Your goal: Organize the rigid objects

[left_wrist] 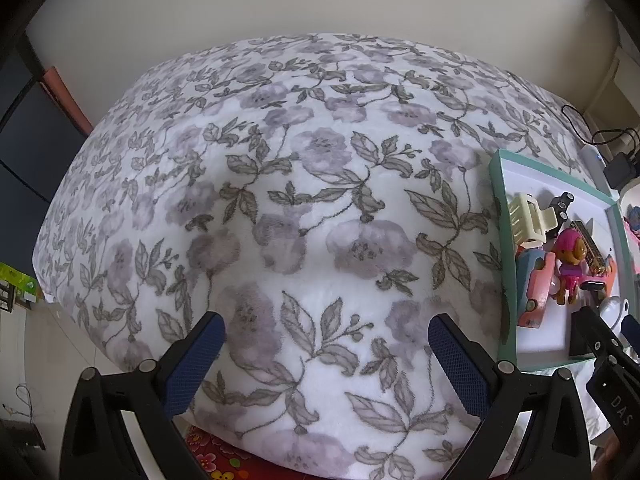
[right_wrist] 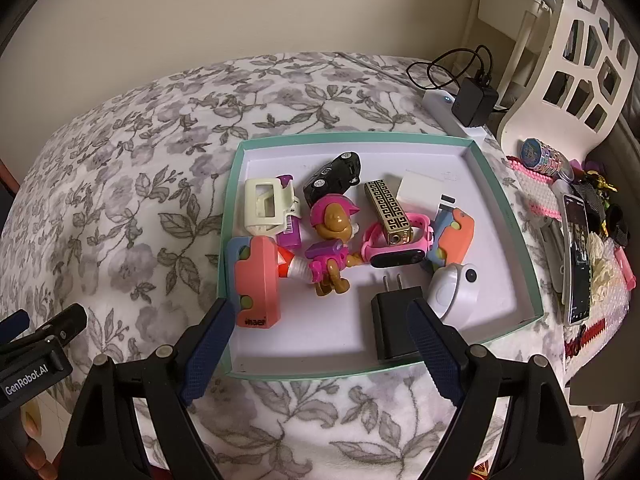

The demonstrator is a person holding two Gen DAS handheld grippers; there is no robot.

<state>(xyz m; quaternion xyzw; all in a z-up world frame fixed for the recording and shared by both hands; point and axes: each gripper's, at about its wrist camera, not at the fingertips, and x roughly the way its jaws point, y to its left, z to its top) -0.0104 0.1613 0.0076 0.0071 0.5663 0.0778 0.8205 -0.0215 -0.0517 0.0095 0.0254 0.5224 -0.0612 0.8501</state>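
Teal-rimmed cardboard box (right_wrist: 236, 184) on a soft floral blanket (left_wrist: 304, 184), and inside it all the rigid things in one crowded heap: black charger (right_wrist: 394, 320), pink dog figure (right_wrist: 330, 236), black toy car (right_wrist: 334, 176), cream hair claw (right_wrist: 266, 204), gold patterned lighter (right_wrist: 390, 212), pink watch (right_wrist: 394, 256).

Right tool (right_wrist: 320, 312) above the near edge of the box, jaws wide apart, nothing between them. Left tool (left_wrist: 326, 322) also spread wide and empty, over bare blanket, well to the left of the box.

Probably aiming at the charger, the nearest piece. Hard to say from the right wrist view whether the right-hand finger already touches it or only covers it.

Several risks from here:
- Flat, smooth charger on a smooth box floor: likely to slide away instead of rising if pinched too high.
- Near wall of the box just under the fingers: easy to hit on the way down.
- Soft blanket below and no tool holding the box: may tilt or shift under any push, so the heap can roll.
- Dog figure close to the charger, standing unsure: easy to knock over with a wide finger.
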